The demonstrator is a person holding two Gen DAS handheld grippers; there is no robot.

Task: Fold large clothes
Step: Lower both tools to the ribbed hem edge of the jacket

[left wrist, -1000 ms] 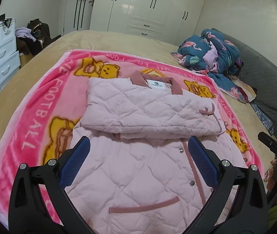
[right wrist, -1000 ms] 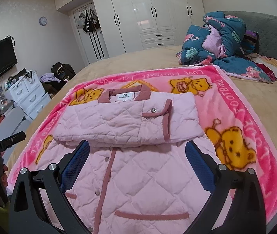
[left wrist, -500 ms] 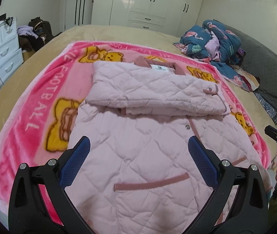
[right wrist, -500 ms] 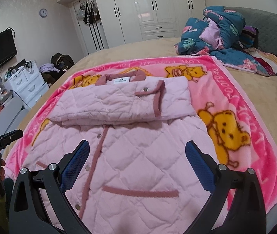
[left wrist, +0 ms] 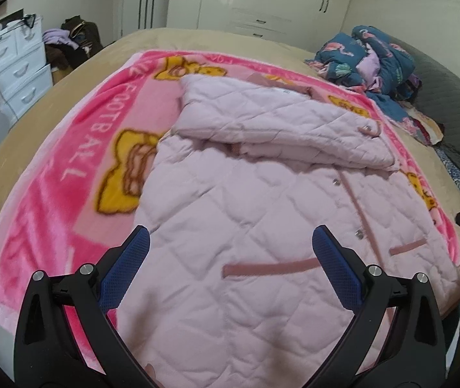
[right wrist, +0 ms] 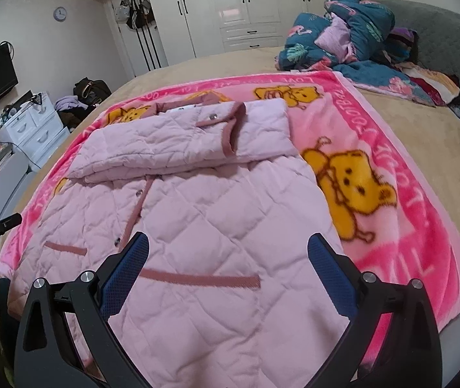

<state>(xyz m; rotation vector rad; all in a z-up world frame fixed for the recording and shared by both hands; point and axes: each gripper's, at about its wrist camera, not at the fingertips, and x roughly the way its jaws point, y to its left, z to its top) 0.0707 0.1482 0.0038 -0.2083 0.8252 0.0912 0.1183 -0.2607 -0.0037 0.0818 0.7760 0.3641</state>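
Quilted pink jacket (left wrist: pixel 246 226) lies flat on the pink bear blanket (left wrist: pixel 78 174) directly beneath and ahead of both claws, its sleeves already folded across the chest beyond the fingertips. The left gripper (left wrist: pixel 230 242) and right gripper (right wrist: pixel 228 249) each hover with jaws spread wide and nothing held; to do the next fold well, I judge each should pinch a hem corner on its own side, through both layers, and lift evenly toward the collar (right wrist: pixel 197 100). Counted — one jacket, one blanket, two claws, two pocket trims (right wrist: pixel 197 279) in view.
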